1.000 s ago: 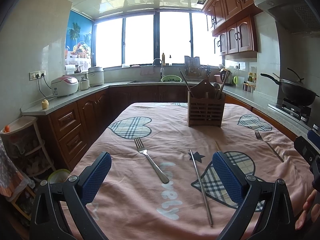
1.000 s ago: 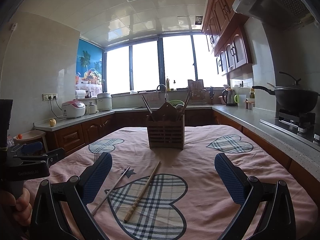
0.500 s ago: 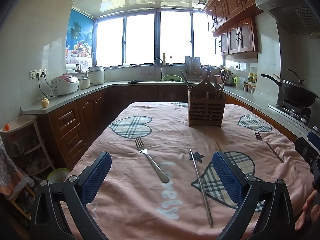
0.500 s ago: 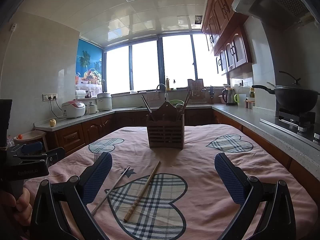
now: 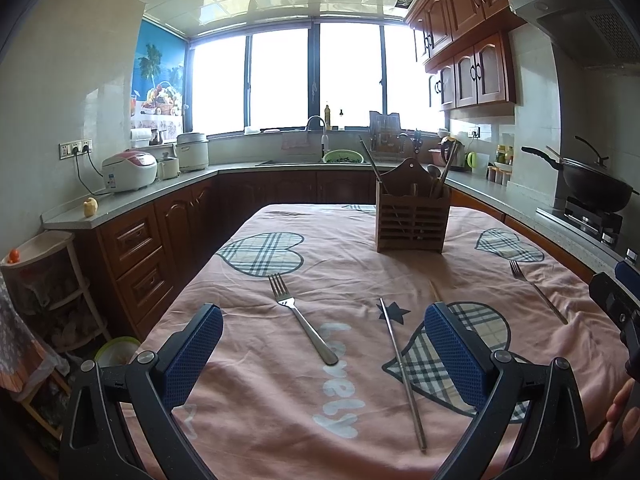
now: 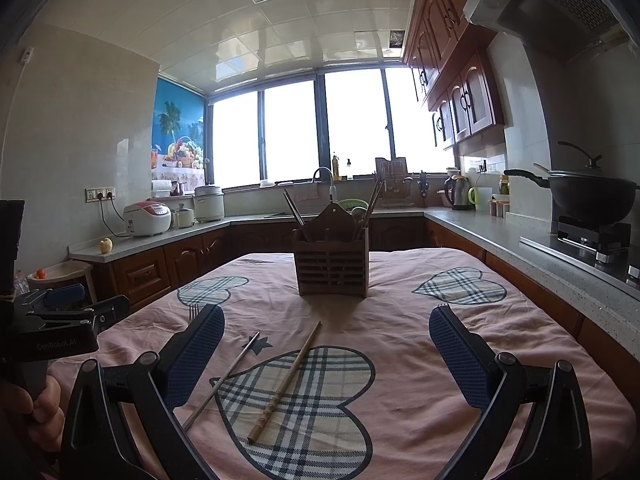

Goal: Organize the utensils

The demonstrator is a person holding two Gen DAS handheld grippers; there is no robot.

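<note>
A slatted wooden utensil holder (image 5: 412,220) (image 6: 330,262) stands upright far back on the pink tablecloth, with chopsticks and a spoon in it. In the left wrist view a steel fork (image 5: 301,320) lies ahead, a metal chopstick (image 5: 402,372) to its right, and a second fork (image 5: 536,290) at far right. My left gripper (image 5: 320,356) is open above the cloth, holding nothing. In the right wrist view a wooden chopstick (image 6: 286,376) and the metal chopstick (image 6: 222,380) lie between the fingers of my open, empty right gripper (image 6: 326,354). Fork tines (image 6: 193,311) peek out beside its left finger.
The table (image 5: 280,420) is covered by a pink cloth with plaid hearts. Counters ring the room: rice cookers (image 5: 128,170) on the left, a sink (image 5: 320,152) at the back, a black wok (image 5: 596,184) on the stove at right. A shelf rack (image 5: 44,280) stands beside the table's left edge.
</note>
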